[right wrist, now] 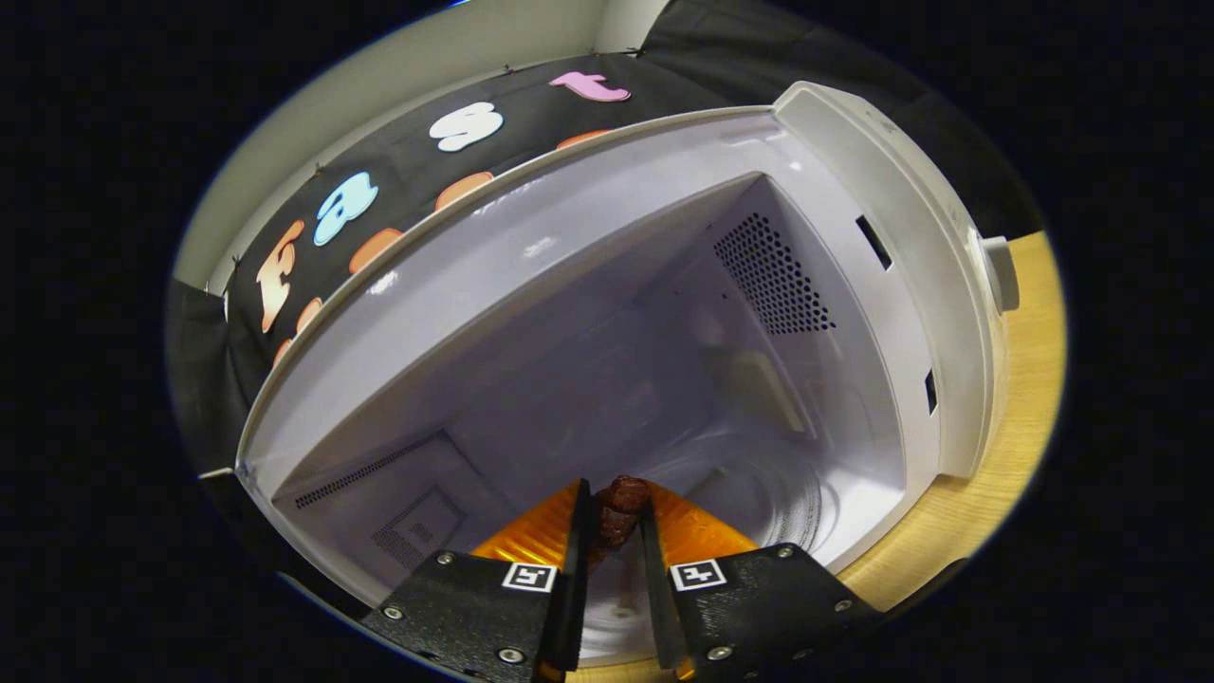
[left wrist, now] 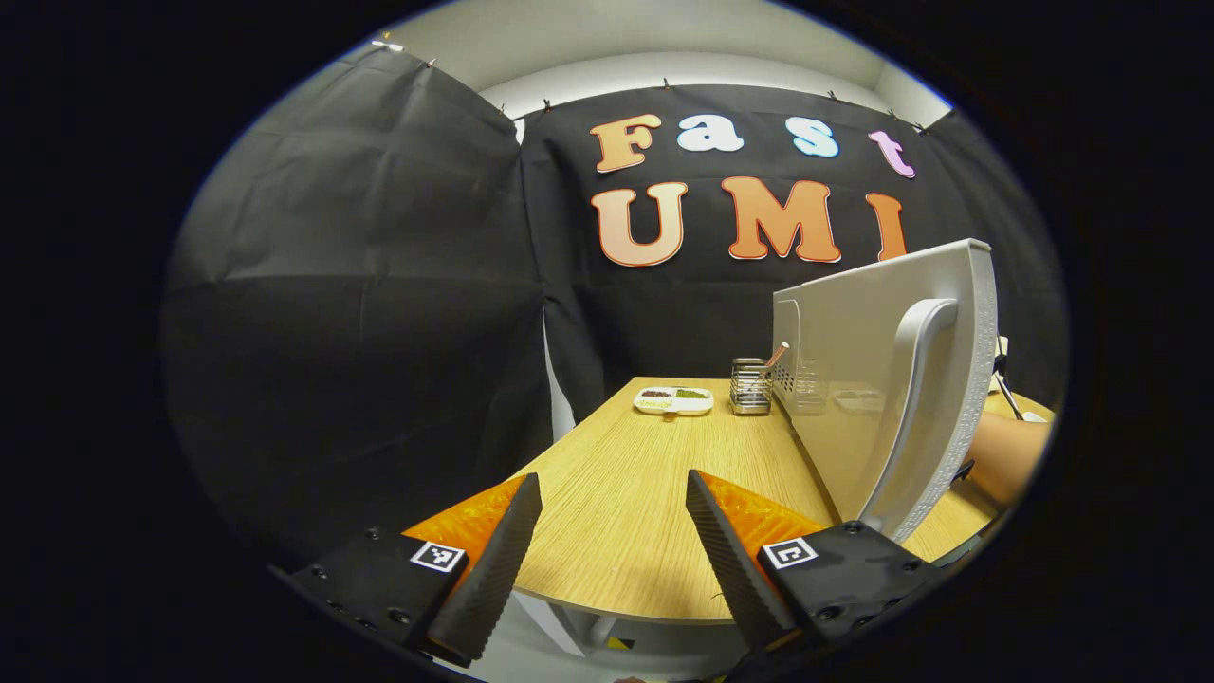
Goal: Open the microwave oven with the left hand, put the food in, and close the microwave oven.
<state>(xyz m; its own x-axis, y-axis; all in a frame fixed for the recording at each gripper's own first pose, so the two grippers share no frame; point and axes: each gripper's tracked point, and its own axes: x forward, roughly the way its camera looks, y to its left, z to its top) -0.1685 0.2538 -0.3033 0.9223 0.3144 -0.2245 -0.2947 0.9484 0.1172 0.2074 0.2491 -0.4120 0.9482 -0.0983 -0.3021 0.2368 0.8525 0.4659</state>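
While the door stands open, the step in hand is setting the food down inside the oven.

Right tool [right wrist: 616, 560]: narrow, both fingers pressed on a dark brown piece of food [right wrist: 621, 507] held at the tips.

Food's place: at the mouth of the microwave [right wrist: 607, 313], over the front part of the glass turntable [right wrist: 759, 503], which lies at about 2 o'clock from the tips; whether it touches the plate I cannot tell.

Left tool [left wrist: 612, 531]: wide apart, gripping nothing, hanging over the near edge of the desk [left wrist: 616, 474].

Door [left wrist: 873, 379]: swung out at 2 o'clock from the left tool, its curved handle [left wrist: 915, 408] facing that tool.

Farther off: a small tray [left wrist: 673, 400] and a wire holder [left wrist: 751, 386] at 12 o'clock on the desk; a forearm [left wrist: 1005, 455] past the door at 3 o'clock.

Doing it well: in my judgement, lower the food until it rests near the turntable's middle, part the fingers only then, and draw straight back without brushing the walls. The left tool waits by the handle to push the door shut.
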